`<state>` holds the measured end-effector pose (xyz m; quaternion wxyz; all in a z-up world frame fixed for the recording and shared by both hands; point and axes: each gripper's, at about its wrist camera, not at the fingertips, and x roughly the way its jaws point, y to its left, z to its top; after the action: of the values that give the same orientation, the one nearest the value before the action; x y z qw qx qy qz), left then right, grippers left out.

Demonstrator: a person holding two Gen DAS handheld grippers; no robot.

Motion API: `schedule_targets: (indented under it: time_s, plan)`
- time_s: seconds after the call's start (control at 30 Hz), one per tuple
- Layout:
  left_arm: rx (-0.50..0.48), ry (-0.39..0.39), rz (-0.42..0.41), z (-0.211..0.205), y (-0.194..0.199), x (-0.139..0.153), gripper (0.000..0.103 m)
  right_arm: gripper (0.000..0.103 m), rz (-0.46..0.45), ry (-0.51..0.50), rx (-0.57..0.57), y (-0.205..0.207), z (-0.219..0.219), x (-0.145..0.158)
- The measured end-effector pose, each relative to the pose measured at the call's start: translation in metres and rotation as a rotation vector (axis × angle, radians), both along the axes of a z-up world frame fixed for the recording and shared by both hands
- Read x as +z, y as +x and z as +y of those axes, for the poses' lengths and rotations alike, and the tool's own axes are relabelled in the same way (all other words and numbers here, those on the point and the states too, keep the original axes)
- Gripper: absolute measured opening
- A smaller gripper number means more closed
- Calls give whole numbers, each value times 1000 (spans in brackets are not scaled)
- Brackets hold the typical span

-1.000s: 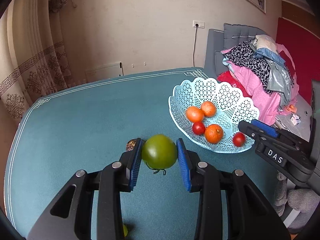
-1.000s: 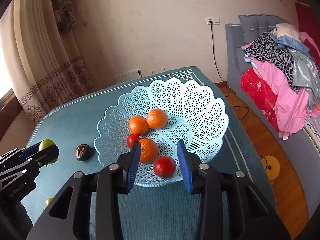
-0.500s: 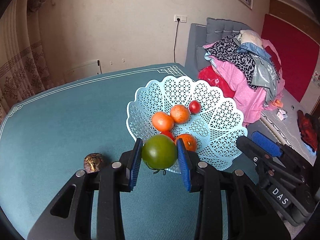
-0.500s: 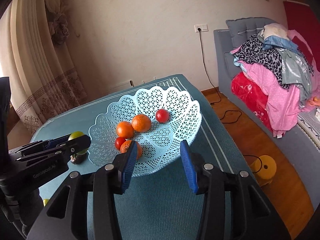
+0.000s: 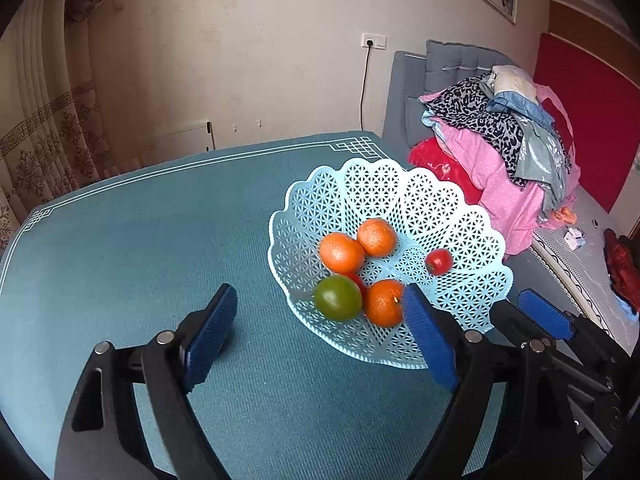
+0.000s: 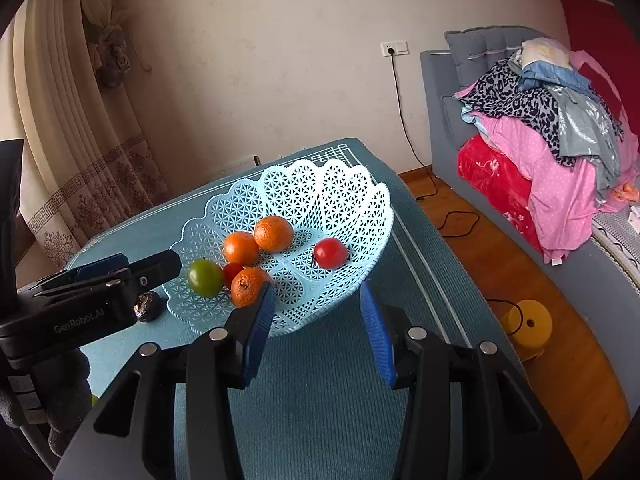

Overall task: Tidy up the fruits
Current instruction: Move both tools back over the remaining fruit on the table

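Left gripper (image 5: 320,328): its jaws have just been opening and are now spread wide; nothing is pressed between the blue pads (image 5: 208,340), and the near rim of the basket is framed between them.
Green tomato (image 5: 337,298): seen clear of both pads, at the near inner slope of the basket, against the front tangerine and the half-hidden red tomato; whether it is already resting on the lattice cannot be told.
Basket (image 5: 472,236): a pale blue lattice bowl with a scalloped rim, set on the teal tablecloth (image 5: 120,248) near the table's far right corner.
Tangerines: three are counted in the basket, two touching at the middle (image 5: 341,252) (image 5: 377,237) and one at the front (image 5: 384,303).
Red tomatoes: one (image 5: 439,261) is seen alone on the right slope, another (image 6: 233,274) is wedged between the green tomato and the tangerines.
Right gripper (image 6: 316,320): held partly parted just before the basket's near rim, with nothing between its pads.
Dark fruit (image 6: 146,306): a wrinkled brown piece is left on the cloth just outside the basket's left edge, partly hidden by the left gripper in the right wrist view.
Background: a heap of clothes (image 5: 504,148) is piled on the grey sofa (image 6: 444,92) beyond the table.
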<state>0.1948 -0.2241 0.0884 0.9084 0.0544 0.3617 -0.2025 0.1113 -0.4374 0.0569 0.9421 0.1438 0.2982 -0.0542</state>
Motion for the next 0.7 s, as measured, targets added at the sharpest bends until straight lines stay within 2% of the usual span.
schedule_targets:
  time_s: [0.1,0.43,0.7]
  plan:
    - [27,-7,15,9,2,2,95,45,7,1,6,-2,3,-2]
    - [80,19,6,38,-8,4,96,45,23,-1,35,-8,16,-2]
    - [139,4,44,81,-10,0,97,45,42,5,74,-12,34,-4]
